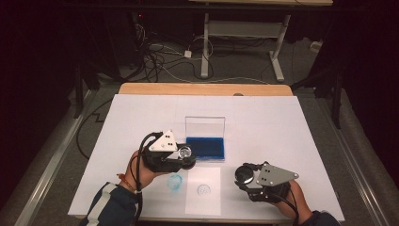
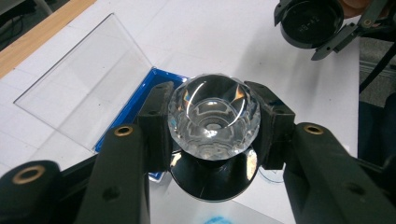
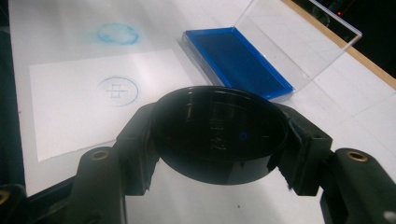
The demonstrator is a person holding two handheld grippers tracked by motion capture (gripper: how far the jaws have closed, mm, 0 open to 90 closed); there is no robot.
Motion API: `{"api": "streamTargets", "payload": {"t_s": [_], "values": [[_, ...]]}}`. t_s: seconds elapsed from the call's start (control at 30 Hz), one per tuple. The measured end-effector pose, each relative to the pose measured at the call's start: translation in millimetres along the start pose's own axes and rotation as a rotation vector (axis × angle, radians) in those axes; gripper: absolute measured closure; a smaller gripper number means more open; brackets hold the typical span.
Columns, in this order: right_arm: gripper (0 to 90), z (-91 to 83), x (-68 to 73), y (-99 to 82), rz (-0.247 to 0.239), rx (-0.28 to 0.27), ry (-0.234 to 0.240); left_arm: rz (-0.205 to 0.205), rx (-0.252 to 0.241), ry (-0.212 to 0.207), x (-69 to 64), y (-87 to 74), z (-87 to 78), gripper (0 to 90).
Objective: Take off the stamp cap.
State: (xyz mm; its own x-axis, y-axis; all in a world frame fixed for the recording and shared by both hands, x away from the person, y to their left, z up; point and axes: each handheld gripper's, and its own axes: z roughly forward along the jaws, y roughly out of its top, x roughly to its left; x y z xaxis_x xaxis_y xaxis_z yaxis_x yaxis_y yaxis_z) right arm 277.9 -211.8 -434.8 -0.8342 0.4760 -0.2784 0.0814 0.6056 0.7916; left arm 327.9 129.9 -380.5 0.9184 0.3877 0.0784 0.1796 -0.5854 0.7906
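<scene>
Clear faceted-handled round stamp (image 2: 213,116) sits clamped in the left gripper (image 2: 213,122); the right gripper (image 3: 219,135) pinches its black round cap (image 3: 219,133), probably recapping next: align squarely.

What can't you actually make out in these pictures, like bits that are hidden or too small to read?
- Stamp face: left gripper view, turned away under its clear knob and black base.
- Printed mark on the paper: high view, too small to read.
- Lettering inside the black cap: right gripper view, too dark and blurred.
- Ink pad near edge: high view, behind the left gripper.
</scene>
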Motion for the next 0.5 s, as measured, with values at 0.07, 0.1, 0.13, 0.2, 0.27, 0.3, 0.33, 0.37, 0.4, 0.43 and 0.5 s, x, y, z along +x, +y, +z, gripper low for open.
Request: {"api": "streamTargets", "payload": {"t_s": [0.07,0.1,0.13,0.2,0.27,0.3,0.33,0.37,0.4,0.43,0.5], "values": [[38.4,-1.8,-0.4,-1.5,0.004,-0.001,-0.001,-0.003,-0.001,0.005,0.8,-0.4,-0.3,53.8],[38.4,-2.6,-0.5,-2.2,0.005,-0.002,-0.004,-0.005,-0.003,0.005,1.4,-0.6,-0.3,53.8],[38.4,-3.4,-0.8,-2.9,0.004,-0.002,-0.005,-0.007,-0.004,0.006,1.8,-0.7,-0.2,53.8],[38.4,-4.7,-1.2,-4.4,0.007,-0.002,-0.006,-0.007,-0.001,0.008,3.1,-0.6,0.7,53.8],[38.4,-5.8,-1.6,-5.9,0.011,0.0,-0.007,-0.01,0.001,0.008,4.4,-0.3,2.0,53.8],[38.4,-6.2,-1.9,-6.7,0.011,-0.001,-0.007,-0.01,0.002,0.009,5.1,-0.1,2.8,53.8],[38.5,-6.8,-1.9,-7.4,0.014,0.001,-0.009,-0.012,0.003,0.008,6.1,0.4,3.8,53.8],[38.4,-7.4,-2.5,-8.6,0.015,0.003,-0.01,-0.011,0.007,0.008,7.1,0.9,4.9,53.8],[38.4,-7.4,-2.5,-8.6,0.015,0.003,-0.01,-0.012,0.008,0.008,8.0,1.6,6.2,53.8],[38.4,-7.7,-2.5,-9.1,0.019,0.005,-0.011,-0.012,0.01,0.007,8.9,2.3,7.3,53.8],[38.4,-8.2,-2.8,-10.2,0.021,0.008,-0.011,-0.016,0.012,0.005,11.2,4.0,9.2,53.8]]}}
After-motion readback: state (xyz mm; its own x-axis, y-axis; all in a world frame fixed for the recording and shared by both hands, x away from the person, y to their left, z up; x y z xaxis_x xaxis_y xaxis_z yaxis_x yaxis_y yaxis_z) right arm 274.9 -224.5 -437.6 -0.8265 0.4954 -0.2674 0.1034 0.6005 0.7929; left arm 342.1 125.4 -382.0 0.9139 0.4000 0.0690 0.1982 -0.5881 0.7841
